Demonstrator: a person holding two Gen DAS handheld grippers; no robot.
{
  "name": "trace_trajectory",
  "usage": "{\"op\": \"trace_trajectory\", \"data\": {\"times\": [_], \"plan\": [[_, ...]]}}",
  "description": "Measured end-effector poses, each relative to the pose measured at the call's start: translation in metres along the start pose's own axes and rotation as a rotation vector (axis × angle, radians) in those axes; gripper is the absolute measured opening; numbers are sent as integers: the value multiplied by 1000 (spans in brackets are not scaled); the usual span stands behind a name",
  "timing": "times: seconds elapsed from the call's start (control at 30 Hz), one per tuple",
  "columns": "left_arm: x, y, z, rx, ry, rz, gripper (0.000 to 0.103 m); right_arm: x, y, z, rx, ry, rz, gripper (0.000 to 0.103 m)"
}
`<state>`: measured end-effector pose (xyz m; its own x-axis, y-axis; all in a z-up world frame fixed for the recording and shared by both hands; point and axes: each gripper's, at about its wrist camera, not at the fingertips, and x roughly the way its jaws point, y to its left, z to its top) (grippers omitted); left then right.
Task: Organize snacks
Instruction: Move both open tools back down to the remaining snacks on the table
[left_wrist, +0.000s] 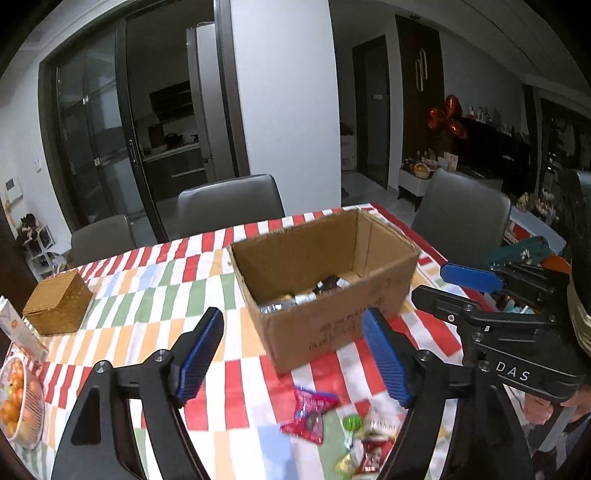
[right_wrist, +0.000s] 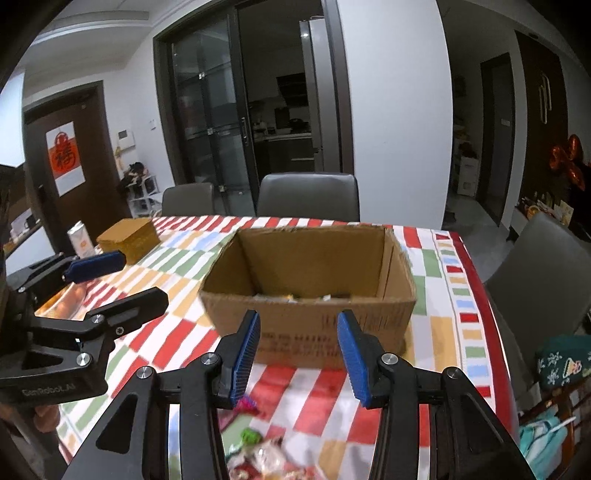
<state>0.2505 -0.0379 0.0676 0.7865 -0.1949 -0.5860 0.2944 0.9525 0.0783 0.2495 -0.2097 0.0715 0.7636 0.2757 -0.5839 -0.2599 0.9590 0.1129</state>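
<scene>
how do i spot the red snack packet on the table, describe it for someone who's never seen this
Find the open cardboard box on the striped tablecloth. On the cloth just in front of the box's near corner lies a loose pile of wrapped sweets. The red snack packet sits at the pile's left edge: the largest wrapper there, flat and bright red, beside a small green one.

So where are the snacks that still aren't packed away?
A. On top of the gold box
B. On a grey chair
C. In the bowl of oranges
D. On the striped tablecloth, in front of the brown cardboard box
D: a loose pile of small wrapped snacks lies on the colourful striped tablecloth, on the near side of the open brown cardboard box, which already has a few wrapped pieces inside.
</scene>
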Motion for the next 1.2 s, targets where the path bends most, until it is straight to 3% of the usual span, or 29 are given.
{"op": "trace_trajectory", "data": {"times": [0.47,0.77,1.2], "plan": [[-4,-13,-80,-26,155,-39,79,-11,24,-59,-100,118,35,45],[16,-19,-123,-61,267,-83,78,15,27,-97,-106,258,72,45],[49,-19,-157,-94,331,-126,73,50,22,-128,-125,382,66,45]]}}
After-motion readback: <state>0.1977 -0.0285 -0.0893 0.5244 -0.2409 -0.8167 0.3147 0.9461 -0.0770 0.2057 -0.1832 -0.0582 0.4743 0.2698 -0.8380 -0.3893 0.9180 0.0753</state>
